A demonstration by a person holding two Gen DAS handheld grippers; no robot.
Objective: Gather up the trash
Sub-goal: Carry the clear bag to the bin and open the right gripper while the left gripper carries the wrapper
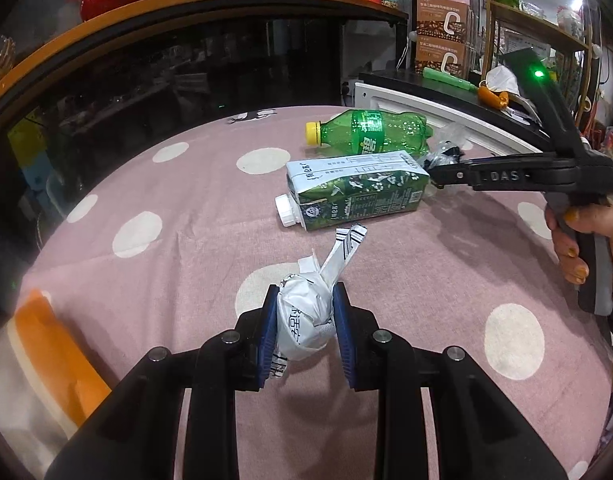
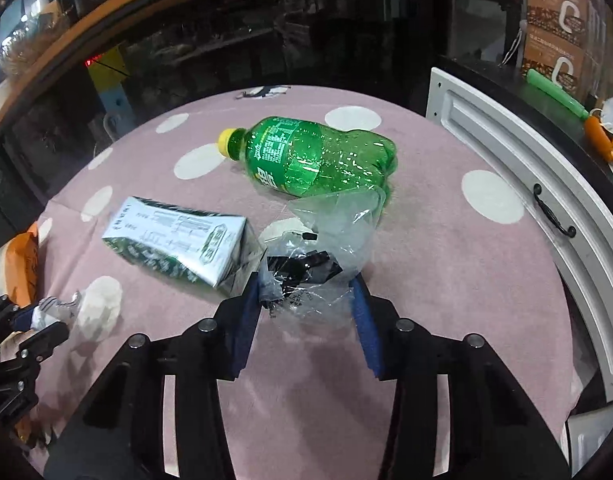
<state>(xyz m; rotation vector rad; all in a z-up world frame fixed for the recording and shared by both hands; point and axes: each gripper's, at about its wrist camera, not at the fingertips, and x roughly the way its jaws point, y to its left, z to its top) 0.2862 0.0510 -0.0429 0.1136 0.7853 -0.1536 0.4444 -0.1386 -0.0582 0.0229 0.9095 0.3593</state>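
Crumpled white wrapper [image 1: 304, 322] pinched by left gripper [image 1: 304, 320], right gripper [image 2: 306, 300] half-open around clear plastic wrapper [image 2: 326, 240]

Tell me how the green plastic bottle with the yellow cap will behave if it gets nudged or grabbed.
The green plastic bottle with the yellow cap lies on its side on the pink dotted tablecloth, so a nudge would probably roll it. It looks empty, so likely light. Its dented walls suggest it would buckle under a tight squeeze.

My right gripper [image 1: 446, 168] arm reads "DAS"; the boxes [image 1: 442, 24] far ahead of it show a large "C".
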